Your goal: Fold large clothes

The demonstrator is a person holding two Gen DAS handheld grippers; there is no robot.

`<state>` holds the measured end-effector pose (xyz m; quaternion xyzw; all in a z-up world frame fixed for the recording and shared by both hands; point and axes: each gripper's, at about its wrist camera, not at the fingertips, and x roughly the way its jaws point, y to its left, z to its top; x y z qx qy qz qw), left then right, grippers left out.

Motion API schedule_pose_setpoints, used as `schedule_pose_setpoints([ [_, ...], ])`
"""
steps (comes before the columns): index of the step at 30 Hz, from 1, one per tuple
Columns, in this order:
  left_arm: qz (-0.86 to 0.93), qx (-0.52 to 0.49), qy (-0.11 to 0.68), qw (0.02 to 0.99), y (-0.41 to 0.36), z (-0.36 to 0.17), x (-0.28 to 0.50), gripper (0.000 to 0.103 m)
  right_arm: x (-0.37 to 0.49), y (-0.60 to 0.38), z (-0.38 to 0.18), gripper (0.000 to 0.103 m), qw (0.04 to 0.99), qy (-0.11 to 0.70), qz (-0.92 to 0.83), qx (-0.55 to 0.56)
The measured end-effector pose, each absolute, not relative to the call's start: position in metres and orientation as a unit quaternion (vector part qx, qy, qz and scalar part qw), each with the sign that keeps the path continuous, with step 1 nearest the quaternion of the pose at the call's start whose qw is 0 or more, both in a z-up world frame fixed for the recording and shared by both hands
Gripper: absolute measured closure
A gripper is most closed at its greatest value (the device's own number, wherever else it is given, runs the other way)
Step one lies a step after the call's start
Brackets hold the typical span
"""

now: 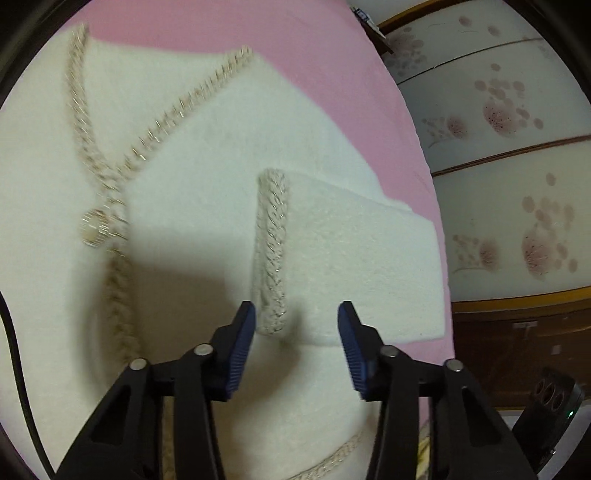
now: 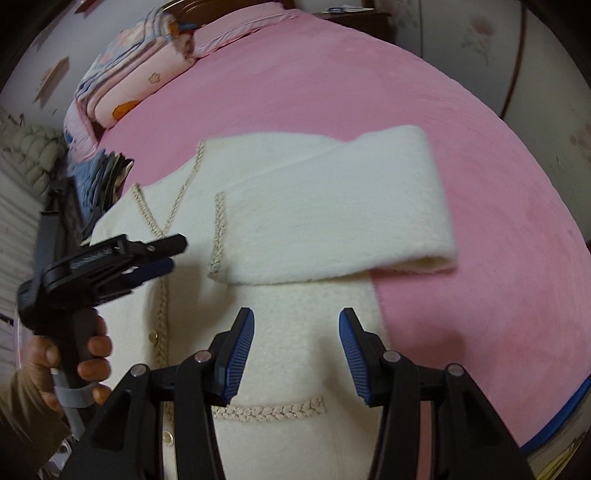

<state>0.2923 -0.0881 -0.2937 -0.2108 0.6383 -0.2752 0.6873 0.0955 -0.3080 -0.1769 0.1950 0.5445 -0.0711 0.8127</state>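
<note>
A white fuzzy jacket (image 1: 192,192) with braided beige trim lies flat on the pink bed cover (image 1: 229,26). One sleeve (image 2: 332,206) is folded across its chest, and the braided cuff (image 1: 271,251) points toward me. My left gripper (image 1: 297,325) hovers open just above the cuff's near end, its pads touching nothing. In the right wrist view a hand (image 2: 92,354) holds that left gripper (image 2: 177,254) over the jacket's front opening. My right gripper (image 2: 297,325) stands open over the jacket's body (image 2: 295,302), below the folded sleeve and above a braided pocket edge (image 2: 269,410), holding nothing.
Folded quilts and a pillow (image 2: 136,74) are stacked at the head of the bed, with a pile of blue clothes (image 2: 96,177) beside the jacket's shoulder. Floral wardrobe doors (image 1: 509,110) and a wooden bed frame (image 1: 517,325) stand past the bed's right edge. A dark device (image 1: 550,406) sits low right.
</note>
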Motion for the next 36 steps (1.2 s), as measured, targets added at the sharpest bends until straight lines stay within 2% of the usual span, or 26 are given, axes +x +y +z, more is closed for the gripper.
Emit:
schedule_pose_setpoints([
  [9, -0.263, -0.211, 0.664, 0.668, -0.095, -0.329, 0.291, 0.061, 0.08, -0.31, -0.182, 0.055, 0.803, 0.54, -0.105, 0.229],
  [22, -0.288, -0.275, 0.659, 0.638, -0.122, -0.352, 0.312, 0.061, 0.074, -0.317, -0.201, 0.055, 0.785, 0.555, -0.125, 0.246],
  [23, -0.284, -0.277, 0.658, 0.64, -0.123, -0.352, 0.313, 0.064, 0.074, -0.317, -0.203, 0.055, 0.783, 0.556, -0.126, 0.248],
  [24, -0.276, -0.275, 0.657, 0.646, -0.126, -0.349, 0.315, 0.088, 0.075, -0.318, -0.204, 0.055, 0.782, 0.557, -0.127, 0.249],
  [25, -0.269, -0.265, 0.657, 0.652, -0.128, -0.345, 0.317, 0.092, 0.076, -0.318, -0.204, 0.055, 0.782, 0.557, -0.128, 0.249],
  [28, -0.26, -0.243, 0.649, 0.672, -0.132, -0.321, 0.315, 0.093, 0.079, -0.318, -0.203, 0.055, 0.784, 0.555, -0.13, 0.245],
  [31, -0.275, -0.204, 0.612, 0.713, -0.139, -0.271, 0.315, 0.093, 0.083, -0.319, -0.2, 0.055, 0.79, 0.551, -0.131, 0.235],
  [36, -0.302, -0.18, 0.484, 0.801, -0.12, -0.162, 0.311, 0.093, 0.091, -0.327, -0.195, 0.055, 0.8, 0.54, -0.138, 0.22],
])
